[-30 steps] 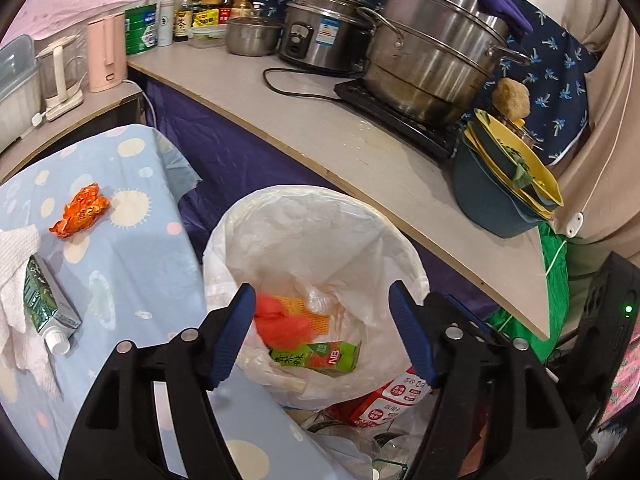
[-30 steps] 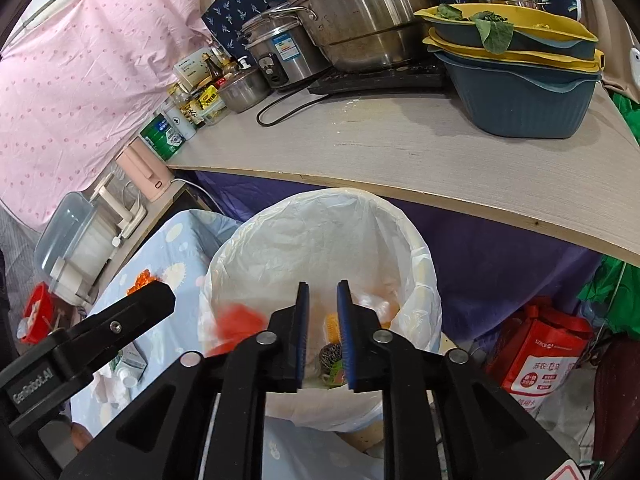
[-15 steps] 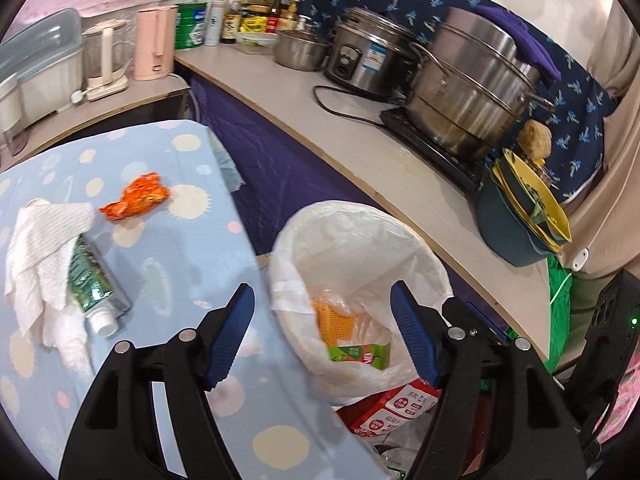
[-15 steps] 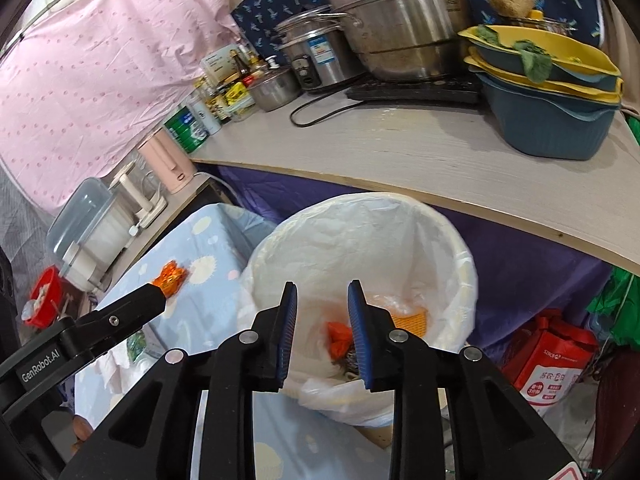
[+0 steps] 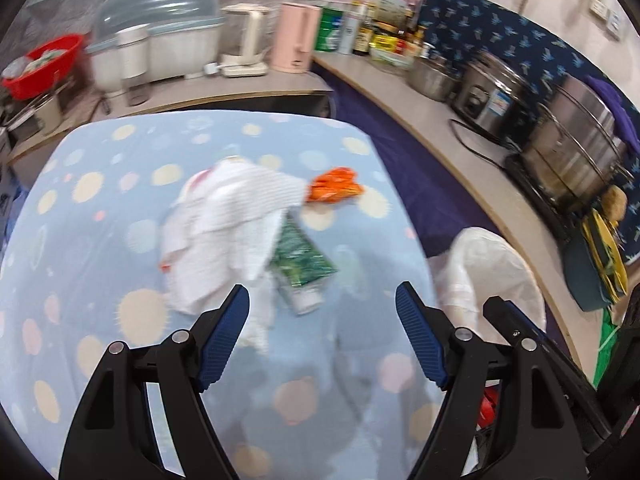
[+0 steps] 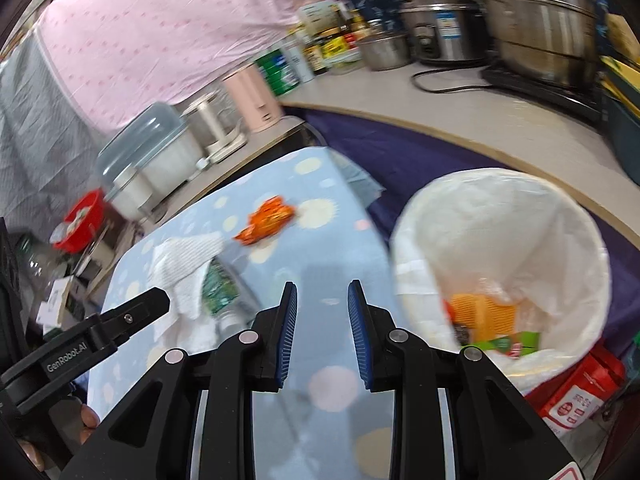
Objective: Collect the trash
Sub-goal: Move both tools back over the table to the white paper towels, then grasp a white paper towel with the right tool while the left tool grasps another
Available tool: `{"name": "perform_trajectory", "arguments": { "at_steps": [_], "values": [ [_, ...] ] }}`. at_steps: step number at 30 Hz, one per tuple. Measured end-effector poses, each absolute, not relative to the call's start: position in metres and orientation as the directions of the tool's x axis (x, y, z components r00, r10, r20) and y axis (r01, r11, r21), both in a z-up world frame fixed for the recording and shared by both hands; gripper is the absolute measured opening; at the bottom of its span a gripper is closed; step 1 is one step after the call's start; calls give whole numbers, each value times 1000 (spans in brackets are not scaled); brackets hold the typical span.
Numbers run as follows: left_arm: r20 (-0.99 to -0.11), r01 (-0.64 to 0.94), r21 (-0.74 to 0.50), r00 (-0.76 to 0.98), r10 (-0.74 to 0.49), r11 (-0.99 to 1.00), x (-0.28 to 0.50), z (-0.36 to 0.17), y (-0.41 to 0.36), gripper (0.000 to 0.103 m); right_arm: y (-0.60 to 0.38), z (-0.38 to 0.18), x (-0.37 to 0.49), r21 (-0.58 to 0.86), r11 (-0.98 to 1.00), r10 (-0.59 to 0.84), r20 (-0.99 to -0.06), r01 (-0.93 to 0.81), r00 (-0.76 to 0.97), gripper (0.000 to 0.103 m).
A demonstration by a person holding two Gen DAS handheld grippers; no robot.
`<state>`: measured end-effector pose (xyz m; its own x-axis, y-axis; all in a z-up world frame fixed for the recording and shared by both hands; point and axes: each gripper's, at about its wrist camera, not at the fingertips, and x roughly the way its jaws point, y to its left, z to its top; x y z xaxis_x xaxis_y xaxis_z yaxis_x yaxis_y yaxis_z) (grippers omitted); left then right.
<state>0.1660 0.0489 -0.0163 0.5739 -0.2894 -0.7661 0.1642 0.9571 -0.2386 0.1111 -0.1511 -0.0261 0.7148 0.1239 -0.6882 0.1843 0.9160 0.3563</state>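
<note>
On the blue dotted tablecloth (image 5: 100, 240) lie a crumpled white paper towel (image 5: 228, 224), a green carton (image 5: 302, 260) partly under it, and an orange wrapper (image 5: 334, 190). All three also show in the right wrist view: towel (image 6: 184, 264), carton (image 6: 218, 286), wrapper (image 6: 266, 220). My left gripper (image 5: 322, 332) is open and empty, just short of the carton. My right gripper (image 6: 322, 332) is open a little and empty, over the cloth between the carton and the white-lined bin (image 6: 520, 208), which holds trash (image 6: 486, 316).
A counter (image 5: 436, 128) curves behind and right with a pink kettle (image 5: 296, 42), bottles, a rice cooker (image 5: 488, 100), large steel pots (image 5: 576, 156) and stacked bowls (image 5: 600, 264). A red bag (image 6: 576, 392) sits on the floor by the bin.
Both grippers swung left from above the bin to over the table. The red trash dropped into the bin. The right gripper's jaws opened from nearly shut to a small gap.
</note>
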Motion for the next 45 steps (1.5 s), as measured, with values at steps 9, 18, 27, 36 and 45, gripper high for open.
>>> {"name": "perform_trajectory", "arguments": {
  "at_steps": [9,18,27,36,45],
  "values": [
    [-798,7,-217,574,-182,976,171,-36,141,72,-61,-39,146,347,938,246,-708,21,662,27],
    [-826,-84,-206,549,-128,975,176,-58,190,72,1,-58,177,334,940,309,-731,-75,609,27],
    [-838,-98,-213,531,-131,972,183,-71,203,72,27,-74,198,330,938,330,-748,-107,576,27],
    [-841,-89,-235,517,-157,968,187,-76,201,72,27,-80,204,316,942,323,-751,-117,575,2],
    [-836,-7,-275,495,-235,961,183,-78,171,72,-30,-47,170,336,941,271,-701,-29,660,2]
  ]
}}
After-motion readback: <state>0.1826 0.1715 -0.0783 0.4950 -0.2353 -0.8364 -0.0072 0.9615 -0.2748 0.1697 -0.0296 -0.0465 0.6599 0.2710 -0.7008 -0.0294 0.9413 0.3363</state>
